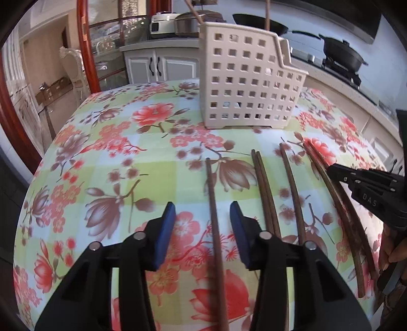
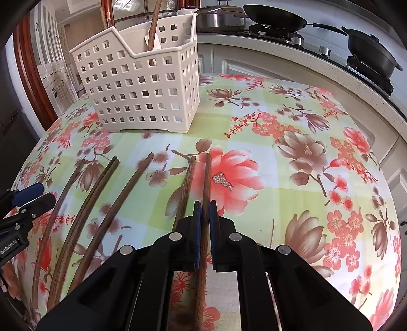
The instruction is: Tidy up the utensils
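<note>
Several brown wooden chopsticks lie side by side on the floral tablecloth. My left gripper [image 1: 202,219] is open, its blue pads on either side of the leftmost chopstick [image 1: 213,203]. My right gripper [image 2: 205,211] is shut on the rightmost chopstick [image 2: 206,178], with another chopstick [image 2: 187,183] just left of it. A white perforated utensil caddy [image 1: 244,76] stands upright beyond the chopsticks and holds two chopsticks; it also shows in the right wrist view [image 2: 142,84]. The right gripper [image 1: 340,173] shows at the right edge of the left wrist view, and the left gripper [image 2: 30,196] at the left edge of the right wrist view.
The table [image 2: 292,203] has a green and red floral cloth. Behind it runs a kitchen counter [image 2: 318,63] with a stove, a black wok [image 2: 272,16] and a black pan [image 2: 368,56]. A rice cooker [image 1: 162,24] and cabinets stand at the back left.
</note>
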A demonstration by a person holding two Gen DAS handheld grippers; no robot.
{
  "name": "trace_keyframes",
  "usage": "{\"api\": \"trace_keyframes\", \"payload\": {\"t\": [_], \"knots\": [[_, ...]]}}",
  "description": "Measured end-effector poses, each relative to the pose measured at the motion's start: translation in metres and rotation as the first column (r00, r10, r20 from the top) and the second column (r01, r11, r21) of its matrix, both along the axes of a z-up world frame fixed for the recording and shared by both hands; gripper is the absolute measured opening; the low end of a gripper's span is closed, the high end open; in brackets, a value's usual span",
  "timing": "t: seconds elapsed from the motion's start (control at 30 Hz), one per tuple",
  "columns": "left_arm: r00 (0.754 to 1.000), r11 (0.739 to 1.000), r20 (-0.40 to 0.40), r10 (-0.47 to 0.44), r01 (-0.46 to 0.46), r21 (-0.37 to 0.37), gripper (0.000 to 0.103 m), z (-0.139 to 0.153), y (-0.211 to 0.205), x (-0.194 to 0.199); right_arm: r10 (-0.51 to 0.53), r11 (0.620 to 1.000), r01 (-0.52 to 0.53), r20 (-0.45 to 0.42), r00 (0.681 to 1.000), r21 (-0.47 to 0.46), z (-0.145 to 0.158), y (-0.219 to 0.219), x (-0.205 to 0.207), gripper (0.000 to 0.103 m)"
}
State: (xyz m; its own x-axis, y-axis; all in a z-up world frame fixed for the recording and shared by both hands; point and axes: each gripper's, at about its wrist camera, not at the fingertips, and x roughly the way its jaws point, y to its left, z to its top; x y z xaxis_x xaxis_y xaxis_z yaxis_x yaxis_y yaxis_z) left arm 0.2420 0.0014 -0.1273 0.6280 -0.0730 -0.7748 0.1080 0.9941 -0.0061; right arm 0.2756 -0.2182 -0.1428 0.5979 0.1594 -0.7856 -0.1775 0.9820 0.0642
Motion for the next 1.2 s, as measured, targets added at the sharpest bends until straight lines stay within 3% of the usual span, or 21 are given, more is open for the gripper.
{"api": "trace_keyframes", "payload": {"t": [0.1, 0.57, 0.67, 0.9, 1.2], "knots": [[0.999, 1.000, -0.053, -0.009, 0.010, 0.020, 0.031, -0.009, -0.006, 0.009, 0.005, 1.000, -0.005, -0.002, 1.000, 0.012, 0.000, -0.002, 0.000, 0.007], [0.994, 0.998, -0.097, -0.047, 0.052, 0.047, 0.029, -0.008, -0.007, 0.020, 0.049, 0.998, -0.049, -0.019, 0.999, -0.037, 0.001, 0.004, 0.004, 0.007], [0.995, 0.997, -0.083, -0.053, 0.058, 0.056, 0.007, -0.008, -0.009, 0.020, 0.061, 0.998, -0.061, -0.015, 0.998, -0.019, 0.001, 0.002, 0.004, 0.007], [0.998, 0.999, -0.031, -0.049, 0.049, 0.021, 0.006, -0.003, -0.004, 0.009, 0.065, 0.997, -0.068, 0.062, 0.996, 0.046, 0.014, -0.004, -0.010, 0.007], [0.996, 1.000, 0.090, -0.025, 0.026, -0.014, 0.006, 0.043, 0.003, -0.014, 0.049, 0.994, -0.064, 0.175, 0.983, 0.086, 0.055, -0.011, -0.026, 0.007]]}}
